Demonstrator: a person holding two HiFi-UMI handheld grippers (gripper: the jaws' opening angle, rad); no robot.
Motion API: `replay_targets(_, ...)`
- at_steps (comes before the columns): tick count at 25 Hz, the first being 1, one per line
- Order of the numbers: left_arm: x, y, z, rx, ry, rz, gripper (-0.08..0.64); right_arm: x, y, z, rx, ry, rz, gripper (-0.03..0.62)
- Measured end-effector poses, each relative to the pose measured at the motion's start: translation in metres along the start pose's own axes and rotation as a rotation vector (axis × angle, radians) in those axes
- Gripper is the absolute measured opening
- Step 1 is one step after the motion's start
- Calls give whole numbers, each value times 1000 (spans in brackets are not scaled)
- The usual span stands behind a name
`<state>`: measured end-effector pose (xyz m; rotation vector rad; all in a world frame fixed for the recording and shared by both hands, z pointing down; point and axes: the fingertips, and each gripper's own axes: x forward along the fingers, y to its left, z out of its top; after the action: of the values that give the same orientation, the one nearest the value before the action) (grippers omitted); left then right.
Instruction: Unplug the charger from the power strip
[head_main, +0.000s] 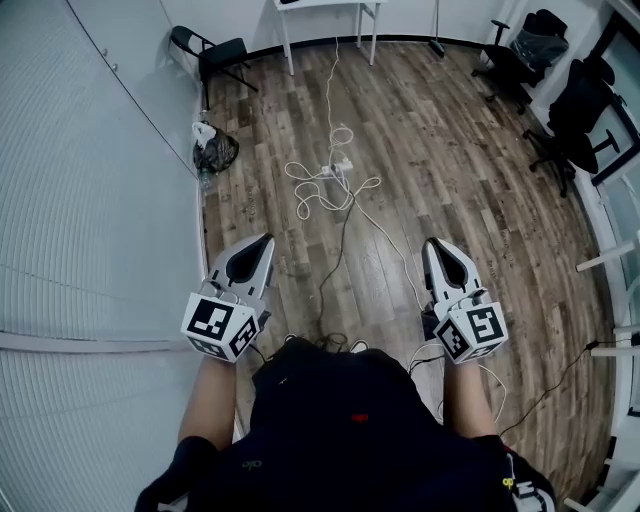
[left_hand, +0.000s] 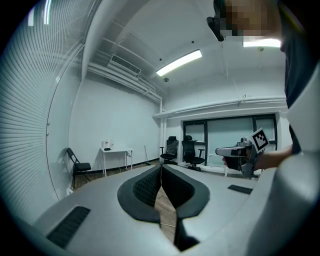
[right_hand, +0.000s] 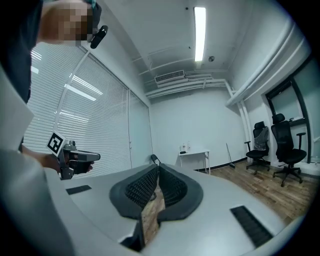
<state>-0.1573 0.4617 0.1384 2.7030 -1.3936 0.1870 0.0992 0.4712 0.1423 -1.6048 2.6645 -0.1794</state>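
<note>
Head view: strip (head_main: 340, 167) sits well ahead of us, midway btwn left gripper (head_main: 266, 241) & right gripper (head_main: 431, 244) (both pressed together, empty).

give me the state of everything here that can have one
left gripper: shut, empty
right gripper: shut, empty
power strip: on the floor, untouched, its plugs too small to tell
white cable: loose loops beside the power strip
folding chair: unfolded, seat empty
</note>
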Motion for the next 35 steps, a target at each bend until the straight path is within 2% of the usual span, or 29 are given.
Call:
replay_targets(9,24,-47,-9,3,21,42,23,-19,-49,-24,46,32,58,28)
replay_targets(13,40,-48,-10,-1,25,37,23,-12,-60,-26,53,33,65,28)
replay_targets(18,67,-35,-9,-8,21,5,23,3,-76,-27,54,44,30,28)
replay_targets(25,118,27,-15,-26,24,-52,23,70,-80,-38,48,88,-20,28)
replay_targets(29,145,86,-15,-46,25,-74,23,134,-72,-36,34,107,-28,28)
replay_targets(35,175,173,-13,-34,48,-108,23,228,-53,-23,14,109,-53,28)
